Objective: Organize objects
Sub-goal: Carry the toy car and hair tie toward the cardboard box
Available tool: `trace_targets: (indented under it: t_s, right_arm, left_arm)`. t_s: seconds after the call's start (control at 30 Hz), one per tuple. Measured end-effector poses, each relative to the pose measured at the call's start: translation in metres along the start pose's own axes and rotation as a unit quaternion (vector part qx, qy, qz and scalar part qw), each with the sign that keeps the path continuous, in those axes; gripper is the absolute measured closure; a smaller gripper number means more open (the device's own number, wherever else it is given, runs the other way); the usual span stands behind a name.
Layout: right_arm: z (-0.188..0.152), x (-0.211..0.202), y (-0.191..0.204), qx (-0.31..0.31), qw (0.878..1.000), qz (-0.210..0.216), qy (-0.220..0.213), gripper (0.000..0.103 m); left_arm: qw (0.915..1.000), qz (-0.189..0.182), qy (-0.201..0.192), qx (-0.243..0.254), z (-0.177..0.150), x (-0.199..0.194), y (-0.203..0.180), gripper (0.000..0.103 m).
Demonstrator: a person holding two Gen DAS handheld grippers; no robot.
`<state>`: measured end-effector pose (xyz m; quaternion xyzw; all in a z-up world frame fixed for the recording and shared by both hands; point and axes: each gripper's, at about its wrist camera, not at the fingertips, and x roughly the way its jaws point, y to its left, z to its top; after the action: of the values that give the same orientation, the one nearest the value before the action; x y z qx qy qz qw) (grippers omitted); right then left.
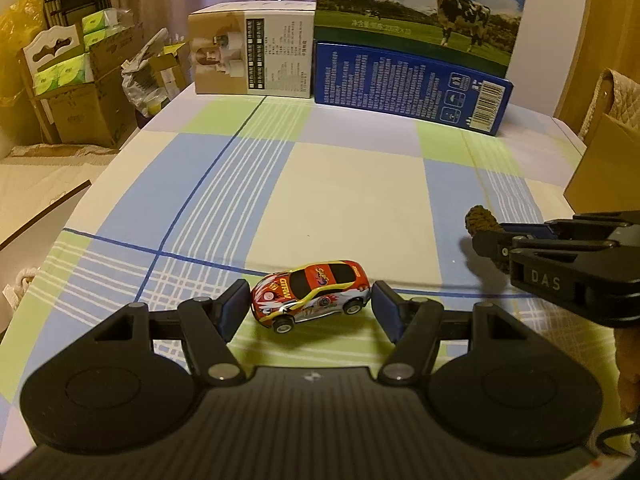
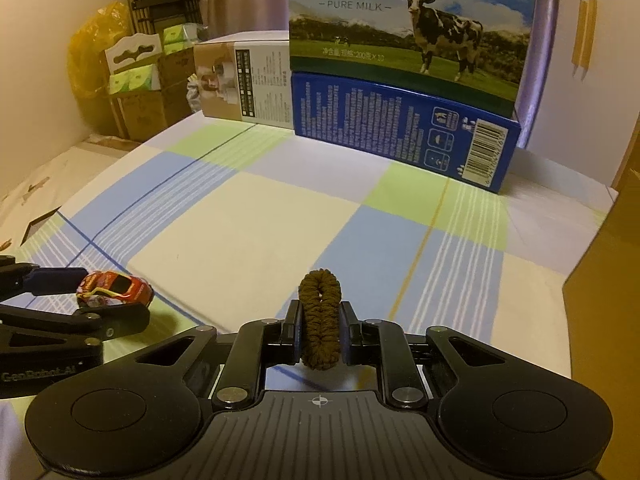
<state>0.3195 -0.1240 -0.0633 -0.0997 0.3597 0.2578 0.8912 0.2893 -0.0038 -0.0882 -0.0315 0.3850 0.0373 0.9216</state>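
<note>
Between my left tongs (image 1: 310,306) sits the toy car (image 1: 311,294), wheels down on the checked tabletop (image 1: 352,200). Tongs are apart, one pad (image 1: 236,308) off each end of the car; left pad looks near-touching the nose, right one has a small gap. Straddling it lengthwise so a squeeze catches bumper to bumper, not the rolling sides. No grip yet, judging by that gap.

Right tongs (image 2: 320,330) are clamped on the brown hair tie (image 2: 320,312). It stands upright, loop poking out past the tips, pinched flat so it can't flop. Whether it's clear of the cloth, I can't tell.

Boxes line the far edge: milk carton (image 2: 408,20) stacked on a blue box (image 2: 384,120), a beige box (image 2: 244,80) beside. Likely drop zone is back there, but that's a guess.
</note>
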Motion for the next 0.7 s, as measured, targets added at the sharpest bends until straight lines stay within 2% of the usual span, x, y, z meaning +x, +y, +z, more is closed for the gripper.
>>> trace_targets:
  t_s: [0.33,0.53,0.7]
  right_arm:
    - [-0.004,-0.037,-0.011,0.039,0.999,-0.012,-0.001,0.088]
    - [-0.013,-0.072,-0.013,0.058,0.998,-0.029,-0.007,0.088]
    - [-0.024,-0.102,-0.013,0.081,0.996,-0.041,-0.006,0.088]
  left_arm:
    - [0.9994,-0.015,0.0,0.03,-0.007,-0.007,-0.019,0.041]
    - [0.9984,-0.037,0.003,0.043,-0.019,-0.025,-0.034,0.041]
    - [0.9981,-0.039,0.006,0.047,-0.026,-0.044,-0.04,0.041]
